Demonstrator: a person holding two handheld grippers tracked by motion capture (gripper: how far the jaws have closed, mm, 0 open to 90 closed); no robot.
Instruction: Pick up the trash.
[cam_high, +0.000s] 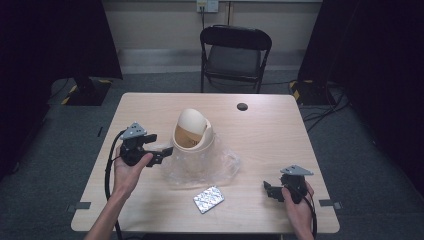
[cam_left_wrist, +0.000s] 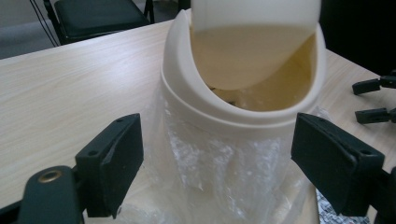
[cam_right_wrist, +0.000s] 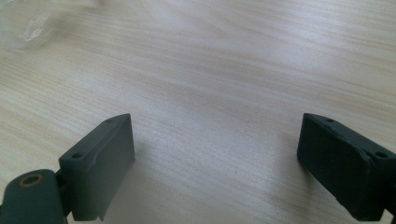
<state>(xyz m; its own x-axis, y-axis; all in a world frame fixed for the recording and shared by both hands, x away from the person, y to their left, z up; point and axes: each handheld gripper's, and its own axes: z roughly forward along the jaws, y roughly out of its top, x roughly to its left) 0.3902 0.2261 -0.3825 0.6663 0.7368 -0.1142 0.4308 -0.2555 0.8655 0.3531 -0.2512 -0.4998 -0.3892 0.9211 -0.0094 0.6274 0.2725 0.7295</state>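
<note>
Two grippers, jaws released: left gripper (cam_high: 159, 148) flanking bagged bin (cam_high: 192, 131); right gripper (cam_high: 270, 190) over bare table (cam_high: 270, 130).

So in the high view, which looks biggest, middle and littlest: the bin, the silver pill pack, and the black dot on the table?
1. The bin looks biggest.
2. The silver pill pack is in the middle.
3. The black dot looks littlest, though it sits farthest from the camera.

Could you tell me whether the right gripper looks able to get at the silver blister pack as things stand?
Probably yes. The right gripper is open, holds nothing, and bare table lies between it and the blister pack. The clear plastic bag sits behind the pack, not across that path.
</note>
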